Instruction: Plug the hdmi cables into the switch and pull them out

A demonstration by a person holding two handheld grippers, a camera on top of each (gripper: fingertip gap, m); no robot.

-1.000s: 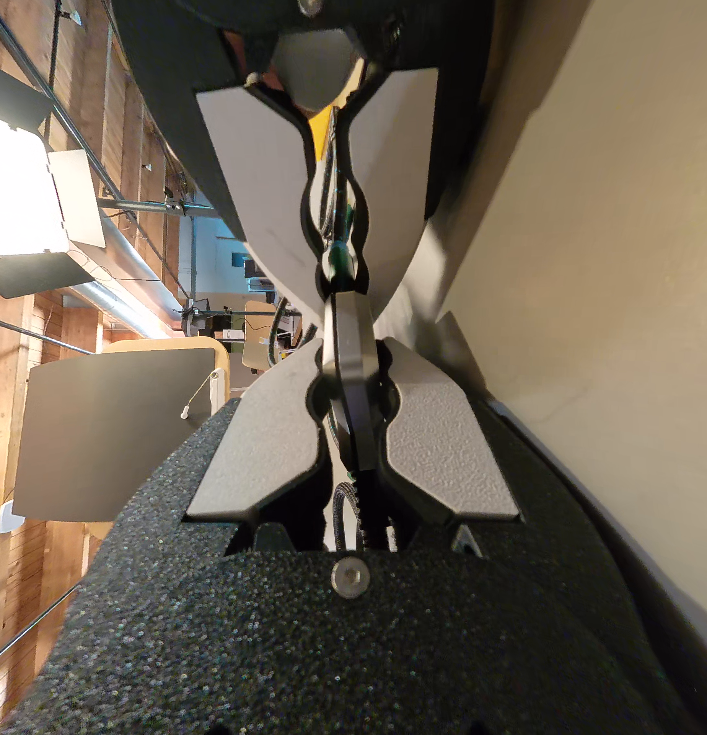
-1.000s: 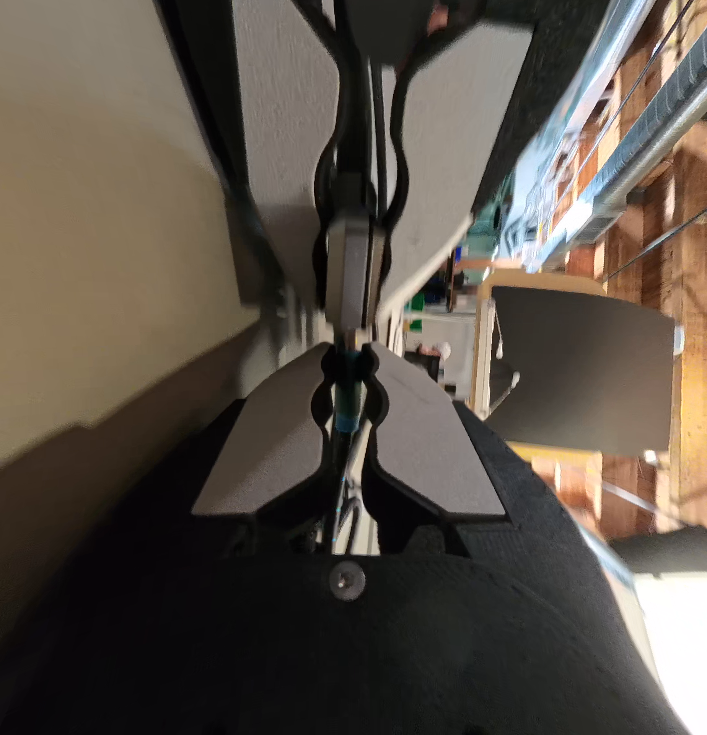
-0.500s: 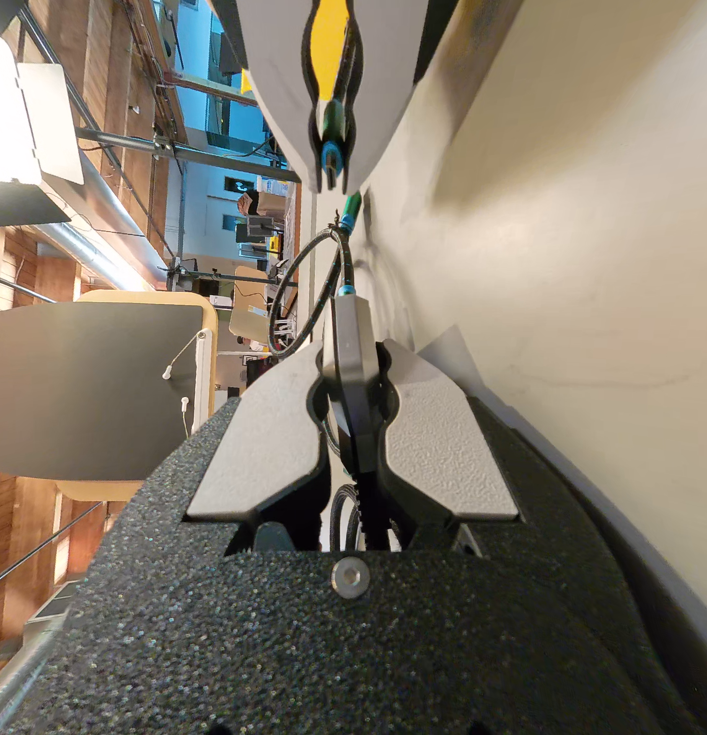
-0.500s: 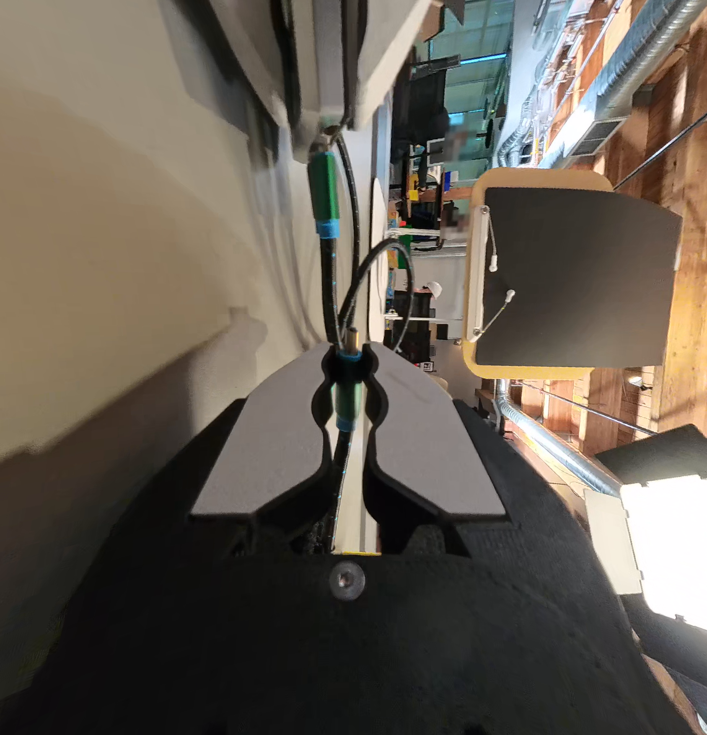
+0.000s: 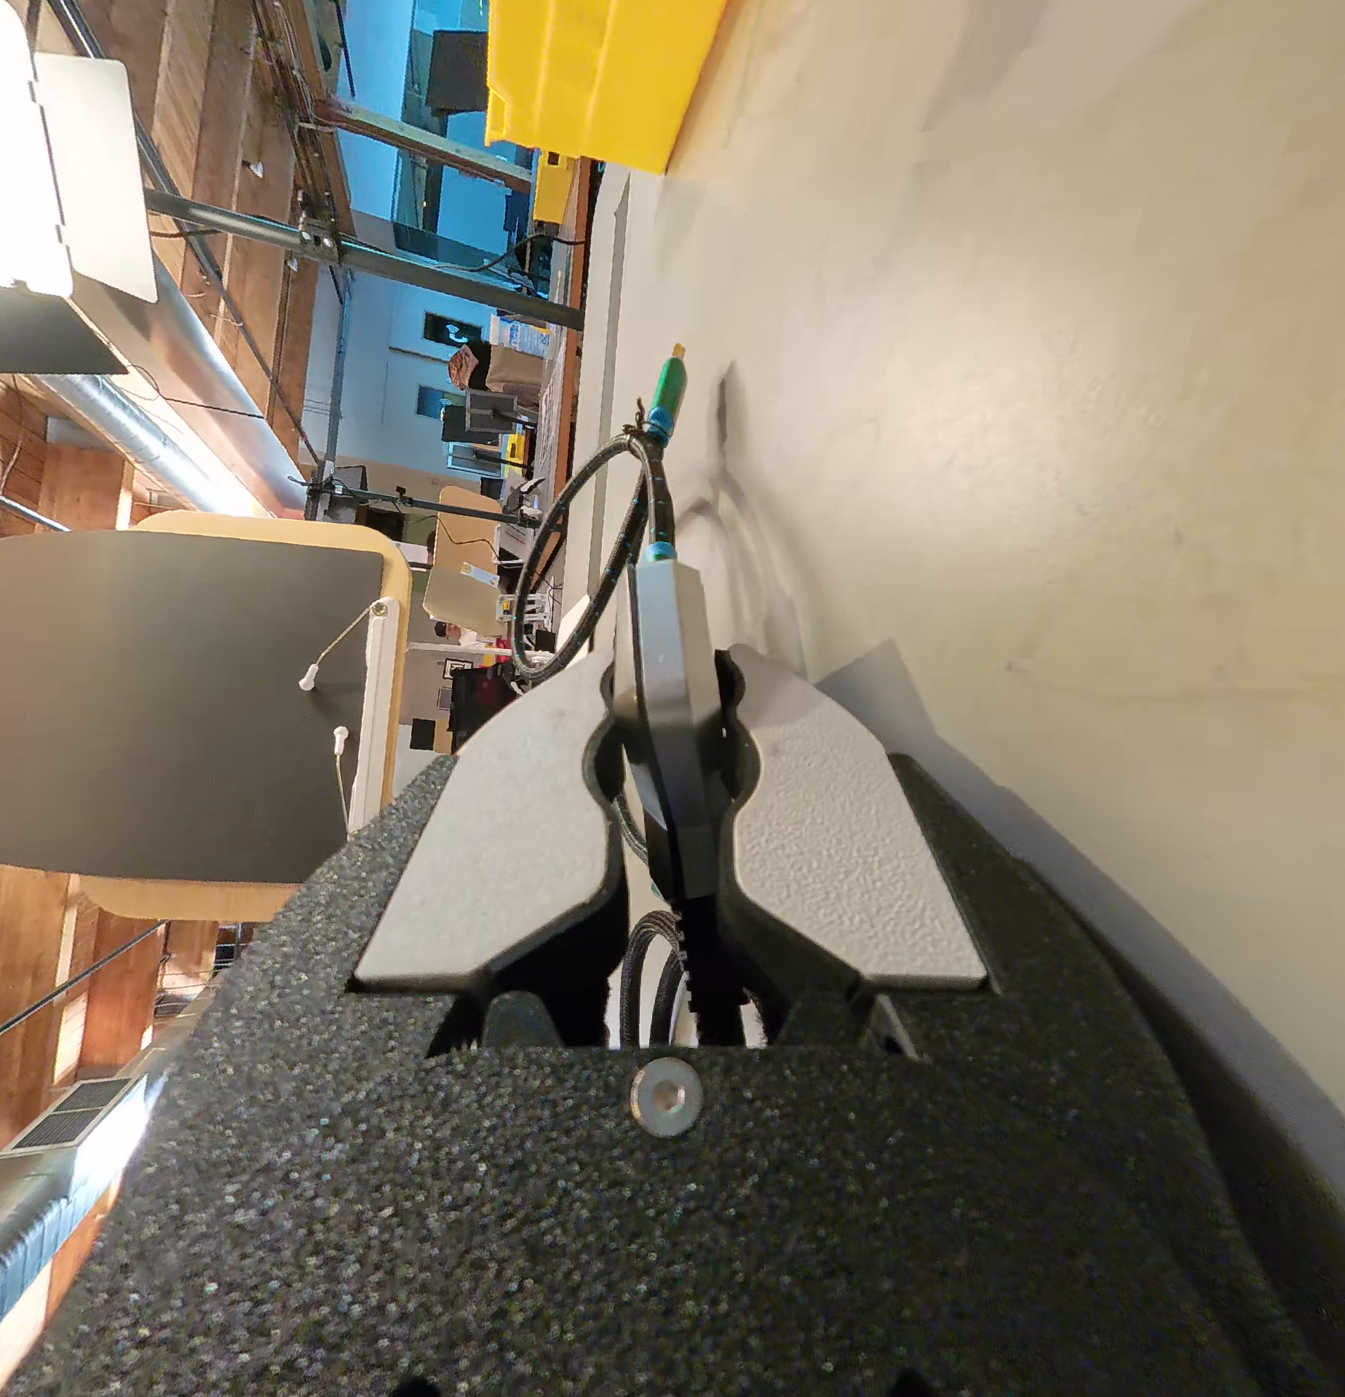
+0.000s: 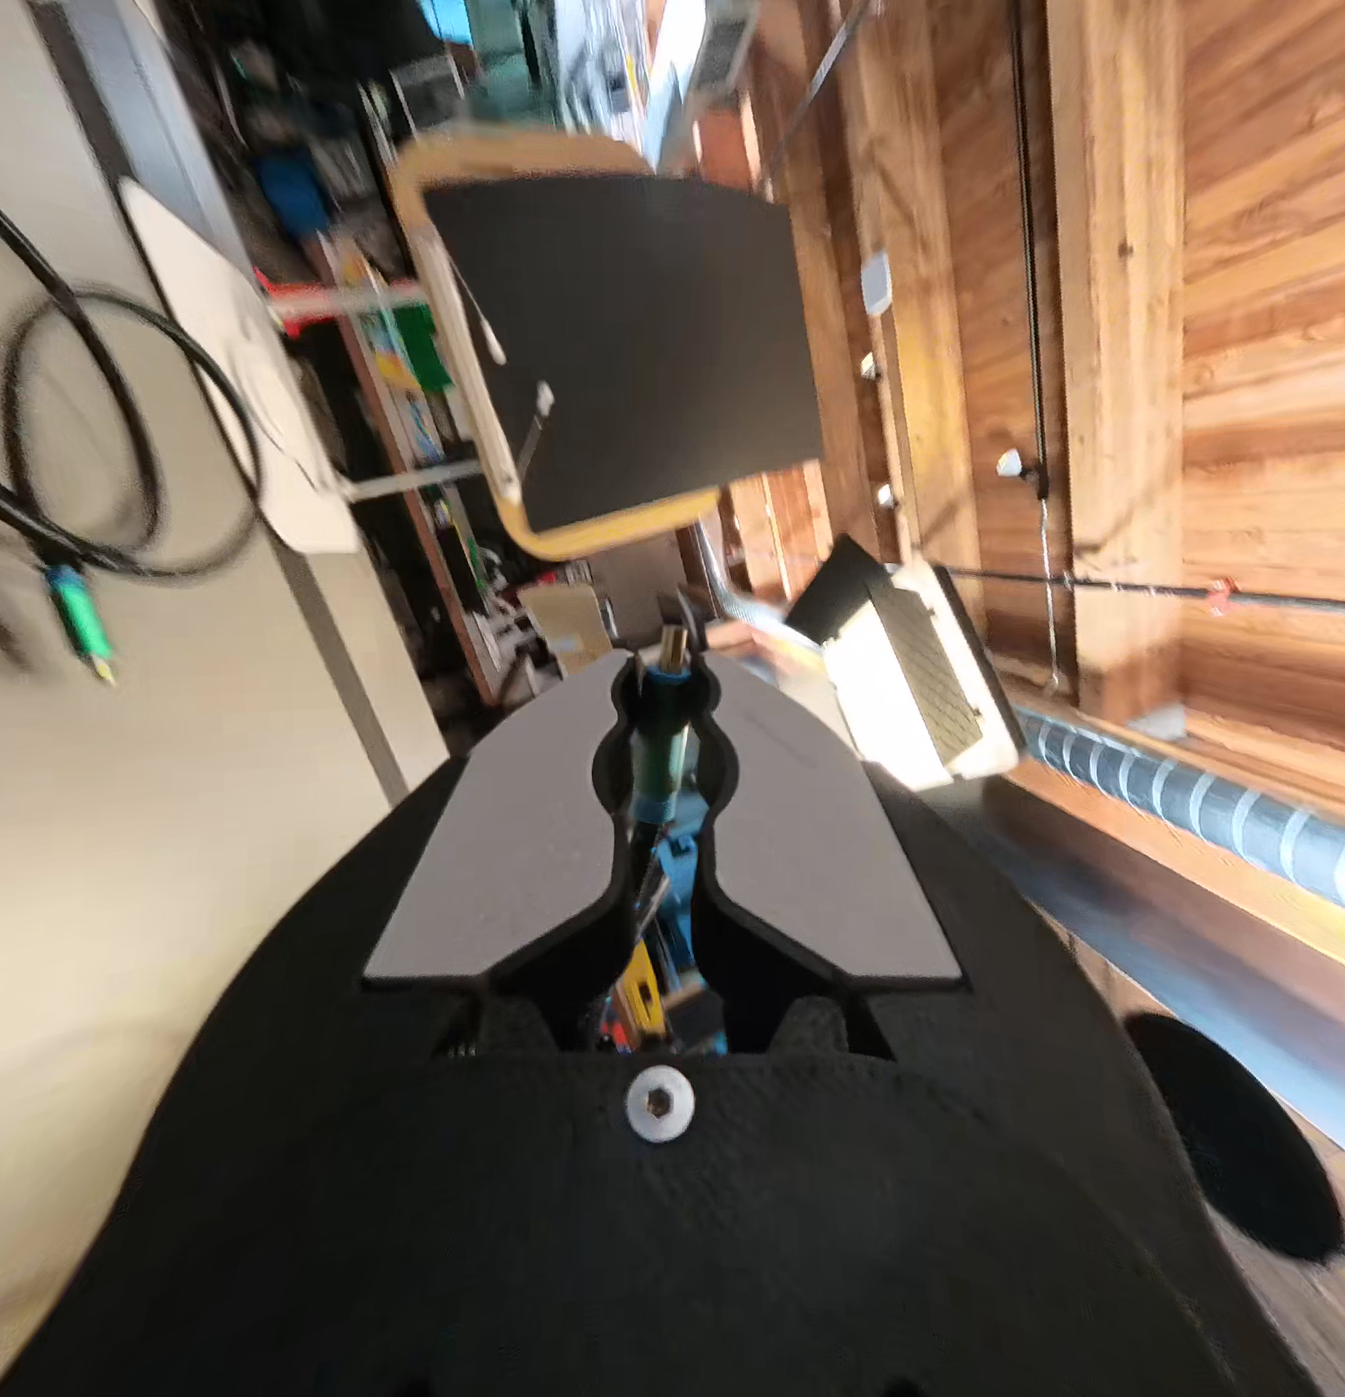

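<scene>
Switch (image 5: 666, 680): grey, slim, pinched edge-on between the left gripper (image 5: 669, 726) jaws, lifted beside the pale desk (image 5: 1032, 453).
Left jaws: closed tight on the switch body.
Braided cable (image 5: 579, 559): one end plugged into the switch's far end, looping round to a free green plug (image 5: 668, 397).
Right gripper (image 6: 666, 741): jaws clamped on another green HDMI plug (image 6: 660, 744), gold tip pointing away into the room.
Right wrist view: blurred; black cable loop (image 6: 125, 423) lies on the desk.

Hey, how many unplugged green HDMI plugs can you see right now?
2. One green plug is clamped in the right gripper; a loose plug lies on the table. The switch in the left gripper may hide more.
</scene>
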